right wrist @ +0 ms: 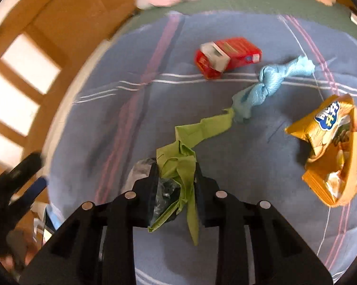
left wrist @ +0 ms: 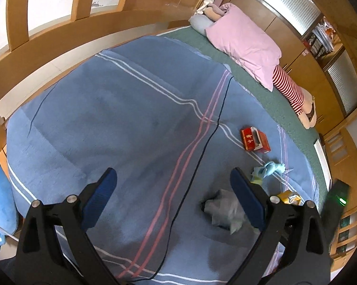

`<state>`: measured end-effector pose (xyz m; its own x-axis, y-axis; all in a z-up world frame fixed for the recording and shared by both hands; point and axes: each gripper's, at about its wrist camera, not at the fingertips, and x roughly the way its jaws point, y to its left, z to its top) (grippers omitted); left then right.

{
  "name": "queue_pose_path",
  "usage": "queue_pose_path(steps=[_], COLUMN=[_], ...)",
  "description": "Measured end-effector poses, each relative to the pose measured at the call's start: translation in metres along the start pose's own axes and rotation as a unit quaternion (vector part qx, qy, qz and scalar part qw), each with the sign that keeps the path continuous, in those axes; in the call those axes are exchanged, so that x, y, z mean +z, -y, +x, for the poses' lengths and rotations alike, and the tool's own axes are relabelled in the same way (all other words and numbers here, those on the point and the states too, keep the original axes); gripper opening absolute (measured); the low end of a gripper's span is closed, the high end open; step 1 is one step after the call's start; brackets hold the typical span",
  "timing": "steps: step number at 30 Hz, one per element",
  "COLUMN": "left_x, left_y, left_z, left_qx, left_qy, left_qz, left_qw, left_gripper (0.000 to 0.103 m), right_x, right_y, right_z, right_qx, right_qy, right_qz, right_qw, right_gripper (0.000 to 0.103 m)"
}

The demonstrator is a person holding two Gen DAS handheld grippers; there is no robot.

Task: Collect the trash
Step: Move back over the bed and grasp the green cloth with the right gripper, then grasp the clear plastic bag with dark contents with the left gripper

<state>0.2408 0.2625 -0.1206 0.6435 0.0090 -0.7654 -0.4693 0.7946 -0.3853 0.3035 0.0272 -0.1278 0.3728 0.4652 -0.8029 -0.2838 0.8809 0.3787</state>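
Note:
Trash lies on a blue striped blanket (left wrist: 121, 109). In the right wrist view my right gripper (right wrist: 176, 173) is shut on a crumpled green paper strip (right wrist: 178, 163), with clear plastic wrap (right wrist: 141, 168) bunched against its left finger. The strip runs up to a twisted light blue paper (right wrist: 273, 85). Beyond them lie a red box (right wrist: 226, 55) and a torn yellow snack bag (right wrist: 332, 147). My left gripper (left wrist: 173, 173) hangs open over bare blanket. A grey crumpled wrapper (left wrist: 223, 210) lies by its right finger. The red box (left wrist: 255, 140) and the blue paper (left wrist: 271, 167) lie farther right.
A thin black cable (left wrist: 202, 147) runs across the blanket between the left fingers. A pink pillow (left wrist: 245, 45) and a striped plush toy (left wrist: 290, 90) lie on the green sheet (left wrist: 256, 90) at the head of the bed. Wooden rails (left wrist: 59, 47) border the far side.

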Motion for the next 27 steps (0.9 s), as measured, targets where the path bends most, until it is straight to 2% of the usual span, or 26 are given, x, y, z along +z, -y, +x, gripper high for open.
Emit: queue_pose_path(steps=[2,5,8,10,13,14,19,23,25,27], left_x=[-0.002,-0.006,-0.009,-0.013,-0.018,-0.021,-0.031,-0.038,-0.042,-0.051], left_y=[-0.001,0.007,0.023,0.039,0.059,0.064,0.086,0.097,0.102,0.107], left_z=[0.003,0.010,0.017,0.025,0.035,0.038,0.061,0.078,0.087,0.100], left_qx=[0.003,-0.003,-0.016,-0.024,-0.023,-0.023,-0.029,-0.022,-0.020,-0.021], left_qy=[-0.007,-0.019,-0.026,-0.034,-0.034,-0.033,-0.038,-0.035,-0.050,-0.079], left_qz=[0.003,0.021,0.050,0.078,0.106,0.111,0.128,0.138,0.150,0.164], left_qw=[1.0000,0.9996,0.9983,0.9961,0.9936,0.9930,0.9906,0.9895,0.9872,0.9832], left_gripper=[0.096,0.096,0.096,0.096,0.096,0.096,0.096,0.096,0.095,0.080], right_x=[-0.007,-0.023,-0.042,-0.059,-0.073,-0.076,-0.086,-0.098,-0.104,-0.106], right_y=[0.001,0.008,0.021,0.032,0.043,0.046,0.060,0.064,0.067,0.068], right_z=[-0.016,-0.038,-0.043,-0.044,-0.042,-0.045,-0.069,-0.079,-0.081,-0.082], right_qx=[-0.014,-0.066,-0.111,-0.138,-0.138,-0.140,-0.159,-0.159,-0.163,-0.165], right_qy=[0.021,0.041,0.035,0.022,0.020,0.025,0.073,0.080,0.078,0.074], right_qz=[-0.001,0.004,0.023,0.058,0.101,0.109,0.151,0.169,0.173,0.174], right_qw=[1.000,0.997,0.993,0.988,0.985,0.984,0.973,0.969,0.968,0.968], right_gripper=[0.030,0.030,0.031,0.038,0.057,0.059,0.060,0.060,0.060,0.060])
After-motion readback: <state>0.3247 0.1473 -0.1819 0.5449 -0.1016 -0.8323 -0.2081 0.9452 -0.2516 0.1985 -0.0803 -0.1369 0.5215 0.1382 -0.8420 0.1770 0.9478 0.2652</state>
